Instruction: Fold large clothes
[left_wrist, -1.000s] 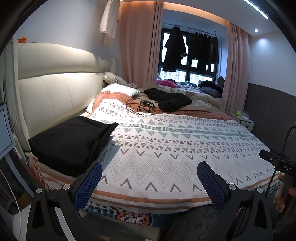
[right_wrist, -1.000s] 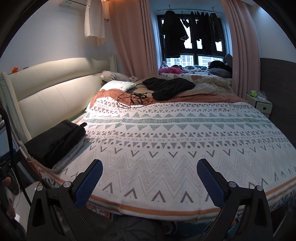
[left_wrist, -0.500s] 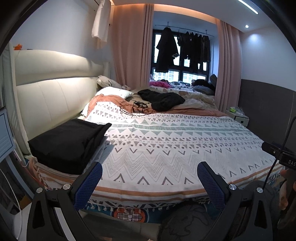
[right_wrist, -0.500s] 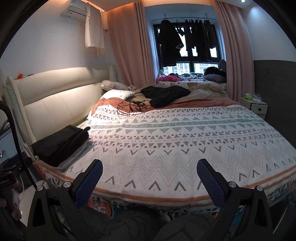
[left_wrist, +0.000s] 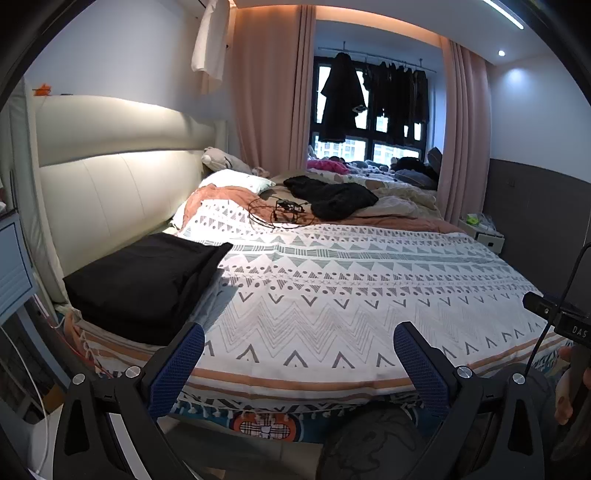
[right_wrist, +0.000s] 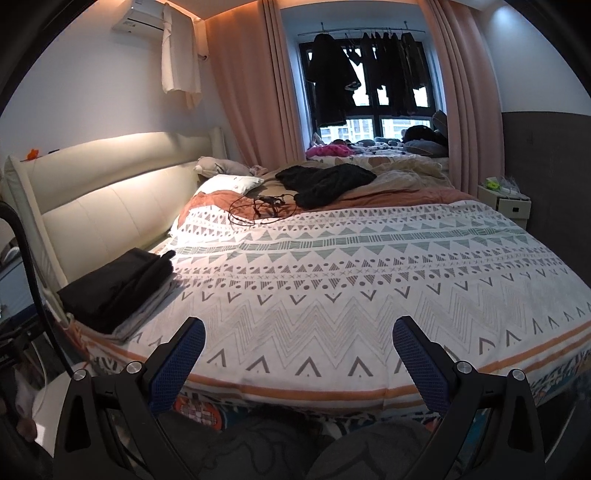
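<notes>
A folded black garment (left_wrist: 147, 280) lies on the near left corner of the bed, on top of a grey folded piece; it also shows in the right wrist view (right_wrist: 118, 288). A crumpled black garment (left_wrist: 332, 195) lies at the far side of the bed, also in the right wrist view (right_wrist: 325, 181). My left gripper (left_wrist: 297, 354) is open and empty, held off the foot edge of the bed. My right gripper (right_wrist: 297, 350) is open and empty, also off the foot edge.
The patterned bedspread (left_wrist: 351, 288) covers the bed. A tangle of black cable (left_wrist: 280, 214) lies near the pillows. A padded headboard (left_wrist: 110, 177) runs along the left. A white nightstand (right_wrist: 506, 203) stands at the right. Clothes hang at the window (right_wrist: 369, 74).
Both grippers have pulled back from the bed and tilted up a little, so more of the room and the bed's foot edge shows. Both stay open and empty.
</notes>
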